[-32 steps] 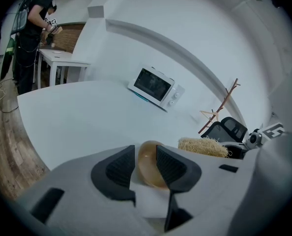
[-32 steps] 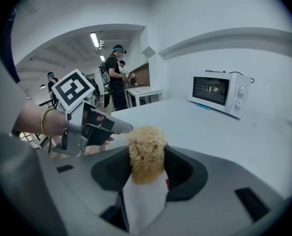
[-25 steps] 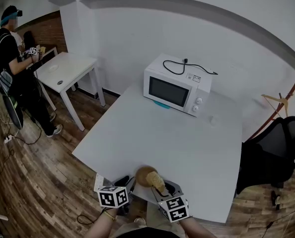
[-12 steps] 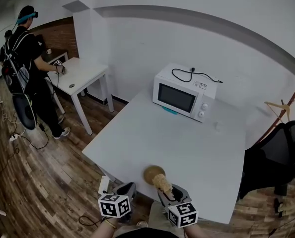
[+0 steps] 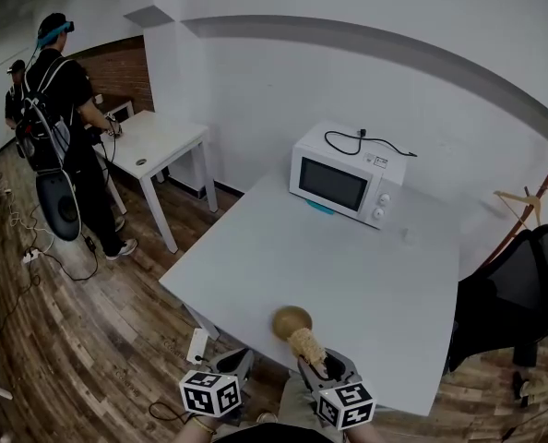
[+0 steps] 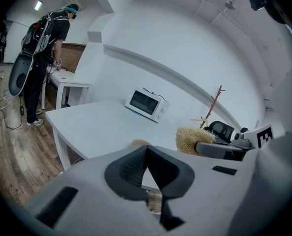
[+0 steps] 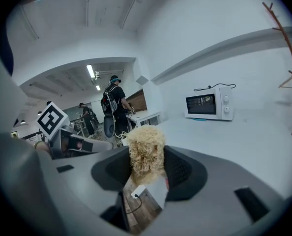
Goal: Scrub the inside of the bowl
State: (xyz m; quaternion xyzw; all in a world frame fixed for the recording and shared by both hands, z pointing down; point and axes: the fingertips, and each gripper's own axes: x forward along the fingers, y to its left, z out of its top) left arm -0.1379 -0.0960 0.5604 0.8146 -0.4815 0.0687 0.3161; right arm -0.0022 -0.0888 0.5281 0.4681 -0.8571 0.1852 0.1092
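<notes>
Meeting at their tips, the jaws of the left gripper (image 6: 146,150) are pressed together with nothing between them, and in the head view this gripper (image 5: 238,360) hangs off the near edge of the table, over the floor. Just to its right, the right gripper (image 7: 147,167) is clamped on a pale, fibrous scrubber (image 7: 145,150) whose tuft sticks up past its pads; the head view shows the same gripper (image 5: 324,367) at the table's near edge with the scrubber (image 5: 304,343) pointing forward. The bowl (image 5: 291,319), tan and round, sits on the white table (image 5: 348,266) close to that near edge, directly ahead of the scrubber's tip; whether the two touch cannot be told. From the left gripper view only the bowl's rim (image 6: 140,143) peeks above the jaws. Farther back on the table, near the wall, stands a white microwave (image 5: 346,181) with its black cord (image 5: 357,141) coiled on top. A black office chair (image 5: 518,284) stands at the table's right side. Off to the left, well apart, a person with a backpack (image 5: 66,90) stands on the wooden floor (image 5: 71,340) beside a smaller white table (image 5: 159,141).
</notes>
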